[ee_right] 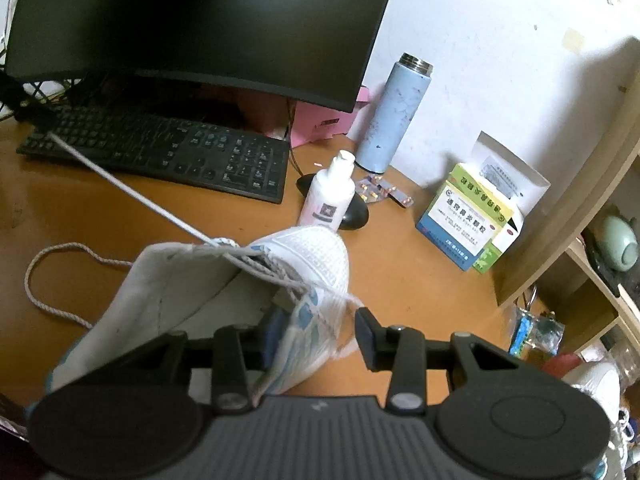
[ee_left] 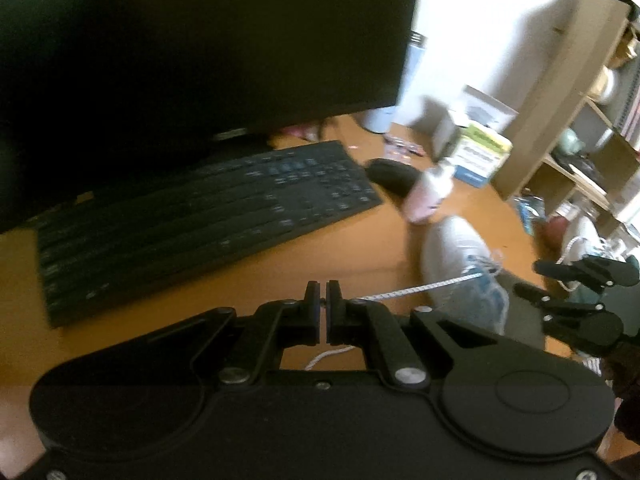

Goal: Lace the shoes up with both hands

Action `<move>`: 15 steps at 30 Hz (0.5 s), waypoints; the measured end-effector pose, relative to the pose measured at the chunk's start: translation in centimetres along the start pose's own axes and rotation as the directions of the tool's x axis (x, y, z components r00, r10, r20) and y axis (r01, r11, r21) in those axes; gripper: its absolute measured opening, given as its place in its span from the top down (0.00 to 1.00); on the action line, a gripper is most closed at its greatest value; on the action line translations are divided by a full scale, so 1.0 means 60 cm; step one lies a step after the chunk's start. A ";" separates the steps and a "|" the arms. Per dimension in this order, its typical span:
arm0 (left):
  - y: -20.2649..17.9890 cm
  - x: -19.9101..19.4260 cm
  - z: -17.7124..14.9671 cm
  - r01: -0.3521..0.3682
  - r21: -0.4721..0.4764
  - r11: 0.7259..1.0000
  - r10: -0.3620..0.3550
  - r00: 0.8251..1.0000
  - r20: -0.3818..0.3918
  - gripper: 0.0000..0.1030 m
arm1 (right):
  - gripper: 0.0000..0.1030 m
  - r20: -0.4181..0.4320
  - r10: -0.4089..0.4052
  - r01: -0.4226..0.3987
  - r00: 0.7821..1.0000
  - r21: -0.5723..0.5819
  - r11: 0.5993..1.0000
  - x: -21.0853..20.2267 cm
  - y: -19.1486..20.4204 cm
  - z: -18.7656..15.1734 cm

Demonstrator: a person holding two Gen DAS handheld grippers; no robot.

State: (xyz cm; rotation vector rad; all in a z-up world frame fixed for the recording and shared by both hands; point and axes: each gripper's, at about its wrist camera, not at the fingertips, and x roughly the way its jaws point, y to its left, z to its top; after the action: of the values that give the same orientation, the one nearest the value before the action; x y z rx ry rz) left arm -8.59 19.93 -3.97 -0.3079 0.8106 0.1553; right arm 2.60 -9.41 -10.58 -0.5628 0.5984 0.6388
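The left gripper [ee_left: 323, 300], clamped on the taut shoelace [ee_left: 416, 289], should pull steadily while the wide-open right gripper [ee_right: 316, 336] straddles the sneaker [ee_right: 296, 280] side, gripping nothing.

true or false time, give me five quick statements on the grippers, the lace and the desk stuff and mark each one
1. The left hand-held gripper is shut on the shoelace. True.
2. The lace runs slack from that gripper to the shoe. False: it is pulled in a straight, taut line.
3. The right hand-held gripper is open, with the side of the shoe between its fingers. True.
4. The monitor is lit. False: its screen is dark.
5. The blue bottle lies on its side on the keyboard. False: it stands upright beside the wall, apart from the keyboard.
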 end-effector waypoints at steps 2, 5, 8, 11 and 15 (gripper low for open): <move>0.013 -0.012 -0.006 -0.037 -0.011 0.999 0.037 0.999 0.000 1.00 | 0.61 0.001 0.005 -0.005 1.000 0.005 1.000 0.001 -0.001 0.000; 0.046 -0.036 -0.014 -0.096 -0.038 0.995 0.096 0.995 -0.002 1.00 | 0.60 0.003 0.010 -0.010 1.000 0.013 1.000 0.002 -0.002 -0.001; 0.079 -0.059 -0.025 -0.149 -0.066 0.987 0.149 0.989 -0.007 1.00 | 0.59 0.003 0.016 -0.017 1.000 0.019 1.000 0.004 -0.005 -0.001; 0.111 -0.080 -0.038 -0.202 -0.095 0.975 0.201 0.979 -0.015 1.00 | 0.57 0.003 0.024 -0.024 1.000 0.027 0.999 0.006 -0.008 -0.001; 0.137 -0.098 -0.051 -0.245 -0.121 0.962 0.244 0.970 -0.022 1.00 | 0.55 0.004 0.030 -0.030 1.000 0.031 0.999 0.009 -0.011 -0.001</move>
State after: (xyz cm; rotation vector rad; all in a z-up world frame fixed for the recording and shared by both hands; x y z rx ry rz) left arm -16.76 26.59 -3.37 -0.3243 0.8463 0.4377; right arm 3.36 -9.72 -10.78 -0.5243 0.6138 0.6570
